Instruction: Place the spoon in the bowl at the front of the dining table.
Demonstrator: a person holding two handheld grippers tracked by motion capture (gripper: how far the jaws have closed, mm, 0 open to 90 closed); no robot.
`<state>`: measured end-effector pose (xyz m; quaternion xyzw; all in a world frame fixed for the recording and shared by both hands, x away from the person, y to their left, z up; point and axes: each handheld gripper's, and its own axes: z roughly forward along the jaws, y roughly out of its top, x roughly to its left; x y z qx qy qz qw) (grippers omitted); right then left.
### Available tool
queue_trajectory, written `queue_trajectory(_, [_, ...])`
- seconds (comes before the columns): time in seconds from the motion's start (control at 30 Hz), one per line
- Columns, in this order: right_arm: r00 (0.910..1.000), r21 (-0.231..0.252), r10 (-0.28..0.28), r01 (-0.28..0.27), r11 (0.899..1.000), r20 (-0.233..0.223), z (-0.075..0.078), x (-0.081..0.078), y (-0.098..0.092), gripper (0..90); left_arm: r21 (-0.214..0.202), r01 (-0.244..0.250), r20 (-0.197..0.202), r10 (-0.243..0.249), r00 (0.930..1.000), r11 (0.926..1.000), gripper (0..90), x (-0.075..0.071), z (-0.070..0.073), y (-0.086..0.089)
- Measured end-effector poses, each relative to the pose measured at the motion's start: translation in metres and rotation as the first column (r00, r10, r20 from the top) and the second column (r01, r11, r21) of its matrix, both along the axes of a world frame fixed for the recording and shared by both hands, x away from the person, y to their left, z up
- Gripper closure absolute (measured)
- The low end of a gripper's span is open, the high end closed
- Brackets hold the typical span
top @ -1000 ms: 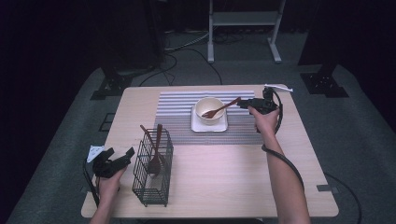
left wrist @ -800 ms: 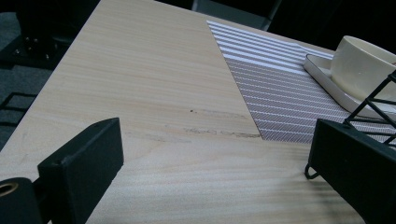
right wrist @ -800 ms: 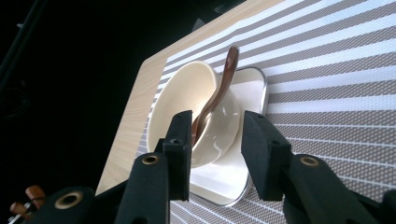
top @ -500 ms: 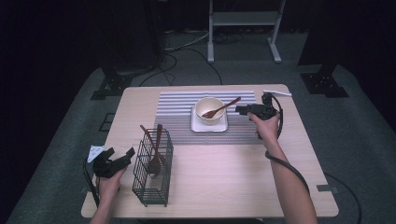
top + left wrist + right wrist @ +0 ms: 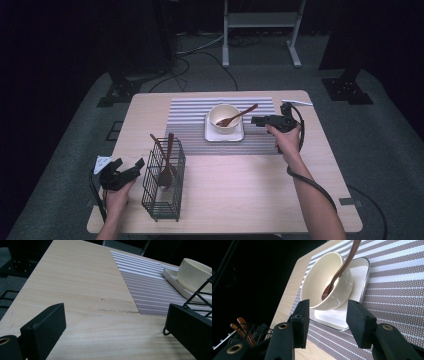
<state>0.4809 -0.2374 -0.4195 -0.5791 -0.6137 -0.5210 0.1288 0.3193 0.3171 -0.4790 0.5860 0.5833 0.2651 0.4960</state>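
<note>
A cream bowl (image 5: 223, 118) stands on a white square plate (image 5: 223, 135) on the striped placemat (image 5: 190, 112). A brown wooden spoon (image 5: 237, 116) leans in the bowl, handle up to the right. My right gripper (image 5: 254, 120) points at the bowl from the right. Its jaws have just been opening and stand open with nothing between them; past the right gripper (image 5: 328, 312) lie the bowl (image 5: 322, 282) and spoon (image 5: 342, 267). My left gripper (image 5: 135, 166) rests open at the table's front left, beside a black wire basket (image 5: 162, 185) of wooden utensils; its wide jaws (image 5: 115, 325) are empty.
The wooden table (image 5: 240, 200) has bare room at the front right. A white strip (image 5: 296, 102) lies at the back right corner and a white tag (image 5: 102, 162) at the left edge. A metal stand (image 5: 260, 20) is on the floor behind.
The right gripper's jaws have opened off the spoon's handle and drawn slightly back from the bowl. The spoon stays leaning in the bowl. The left gripper has not moved.
</note>
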Motion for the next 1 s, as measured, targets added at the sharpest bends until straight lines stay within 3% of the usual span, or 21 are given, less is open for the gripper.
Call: queue_trajectory(1.0, [0.998, -0.006, 0.062, -0.063, 0.998, -0.007, -0.024, -0.033, -0.01, 41.4, 0.009, -0.004, 0.002, 0.004, 1.0, 1.0, 2.2, 0.0, 0.0, -0.001])
